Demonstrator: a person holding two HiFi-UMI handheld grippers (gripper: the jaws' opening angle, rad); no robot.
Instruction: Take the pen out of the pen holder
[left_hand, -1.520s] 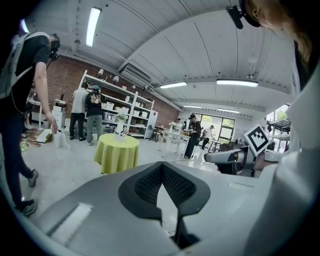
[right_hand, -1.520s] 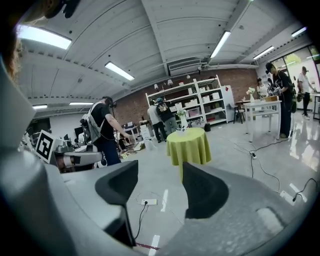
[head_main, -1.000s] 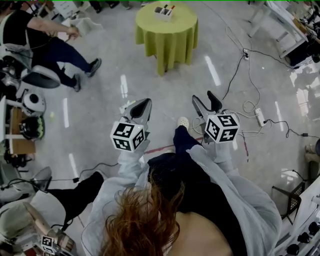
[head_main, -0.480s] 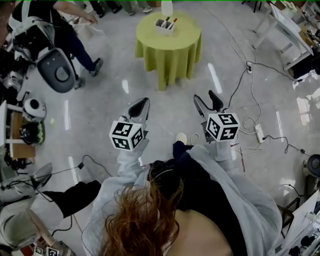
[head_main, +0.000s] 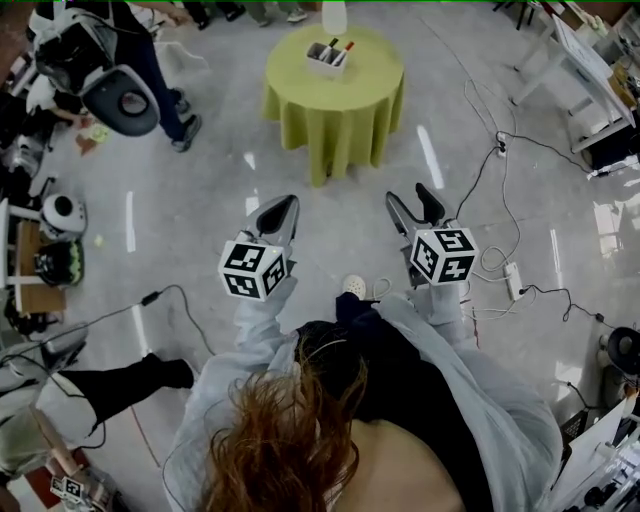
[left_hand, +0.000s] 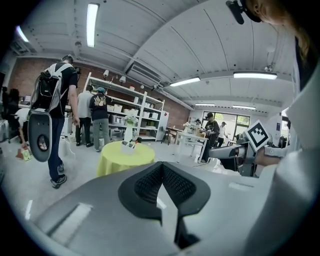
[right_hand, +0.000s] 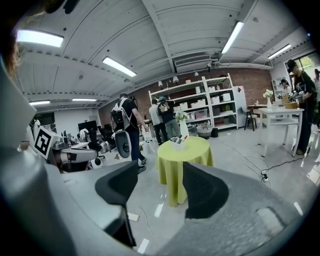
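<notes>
Approach is the step in hand: the white rectangular pen holder (head_main: 325, 56), with a red-tipped pen (head_main: 347, 46) standing in it, sits on the round surface draped in yellow-green cloth (head_main: 335, 100), well ahead of both grippers. Next, the person must likely close that gap and reach over the pen. Both forearms stretch forward, side by side. The left gripper (head_main: 288, 204) is pressed together and empty; the right gripper (head_main: 410, 196) gapes wide and empty.

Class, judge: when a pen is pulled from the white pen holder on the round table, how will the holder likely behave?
The pen holder looks small, holding few pens, so it is probably light and may tip or lift. It stands on a draped tablecloth, so a push might slide it.
</notes>
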